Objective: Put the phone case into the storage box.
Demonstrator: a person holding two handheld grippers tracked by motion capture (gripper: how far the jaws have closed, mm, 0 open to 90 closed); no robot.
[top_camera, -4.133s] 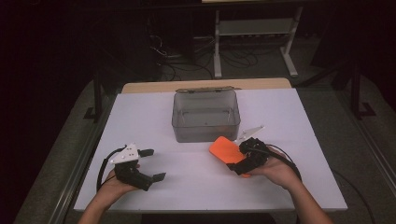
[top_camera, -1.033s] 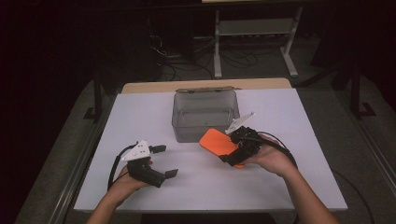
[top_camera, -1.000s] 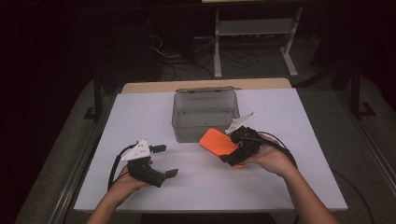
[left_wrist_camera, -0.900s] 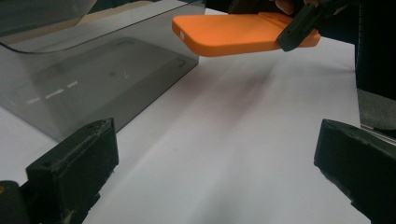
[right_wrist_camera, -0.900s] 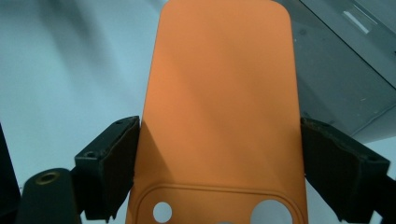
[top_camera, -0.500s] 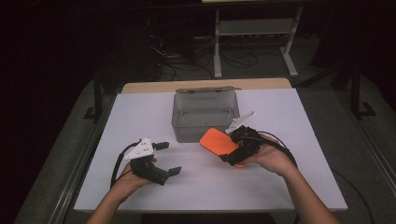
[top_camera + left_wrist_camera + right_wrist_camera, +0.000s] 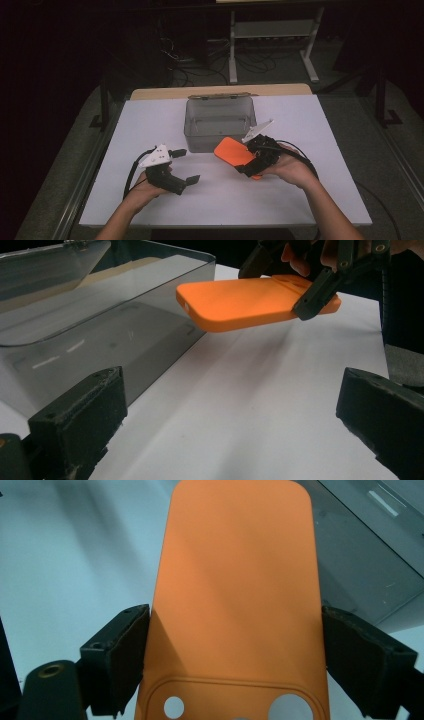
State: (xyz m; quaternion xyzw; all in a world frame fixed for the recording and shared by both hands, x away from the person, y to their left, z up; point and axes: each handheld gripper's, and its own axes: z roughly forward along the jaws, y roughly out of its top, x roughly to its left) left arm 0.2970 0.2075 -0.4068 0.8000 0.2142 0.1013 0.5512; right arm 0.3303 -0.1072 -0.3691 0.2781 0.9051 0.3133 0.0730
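High view: orange phone case (image 7: 233,151) points toward bin (image 7: 220,125).

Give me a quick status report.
Right gripper shut on orange phone case, held above the table. Left gripper open, empty. Clear bin just behind the case.

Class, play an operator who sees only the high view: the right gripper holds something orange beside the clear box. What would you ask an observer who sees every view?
Operator: What is the orange thing?
Observer: A phone case, with camera cut-outs near the right gripper.
Operator: How is it gripped?
Observer: By its two long edges, one jaw on each.
Operator: Is it resting on the table?
Observer: No, the left gripper view shows it above the table.
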